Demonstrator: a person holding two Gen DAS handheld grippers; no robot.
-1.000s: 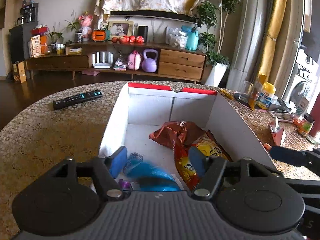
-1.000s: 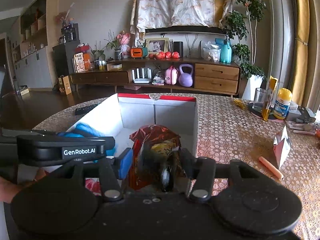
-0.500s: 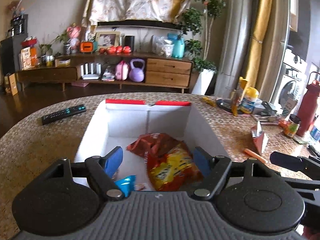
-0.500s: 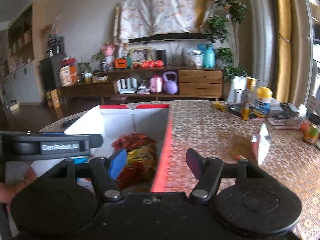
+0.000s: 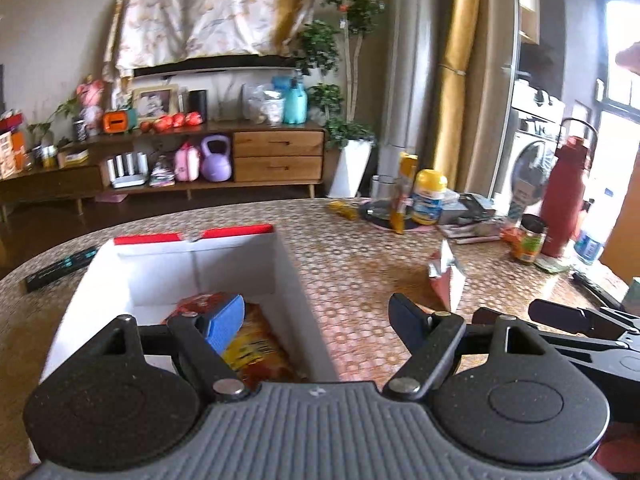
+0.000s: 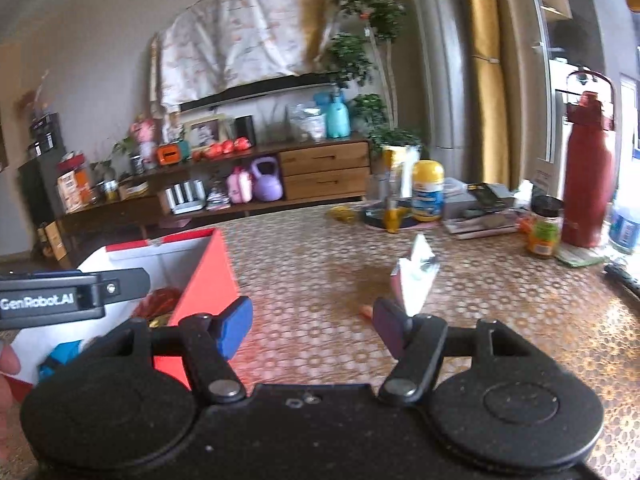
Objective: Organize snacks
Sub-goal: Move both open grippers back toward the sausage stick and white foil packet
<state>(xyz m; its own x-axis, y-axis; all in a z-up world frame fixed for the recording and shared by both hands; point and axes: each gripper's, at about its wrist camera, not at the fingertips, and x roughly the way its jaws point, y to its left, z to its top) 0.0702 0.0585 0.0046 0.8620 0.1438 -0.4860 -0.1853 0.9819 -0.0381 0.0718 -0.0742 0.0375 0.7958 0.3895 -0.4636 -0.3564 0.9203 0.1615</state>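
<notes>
Partly done: chip bags [image 5: 256, 344] already in the box [image 5: 288, 268] at nine o'clock. Left gripper [image 5: 316, 320] and right gripper [image 6: 312, 324] spread wide, empty. Still out at one o'clock: packet [image 6: 416, 276] on the counter [image 6: 320, 256].

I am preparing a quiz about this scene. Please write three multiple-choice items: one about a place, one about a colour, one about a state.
1. Where does the small opened red packet stand?
A. in the box
B. on the table, right of the box
C. on the sideboard

2. What colour is the outer wall of the box?
A. red
B. green
C. black

3. How is the right hand-held gripper?
A. shut on a bag
B. shut, empty
C. open, empty

Answers: 1 B, it stands on the patterned table. 2 A, the right wrist view shows a red side. 3 C, its fingers stand wide apart with nothing between.
</notes>
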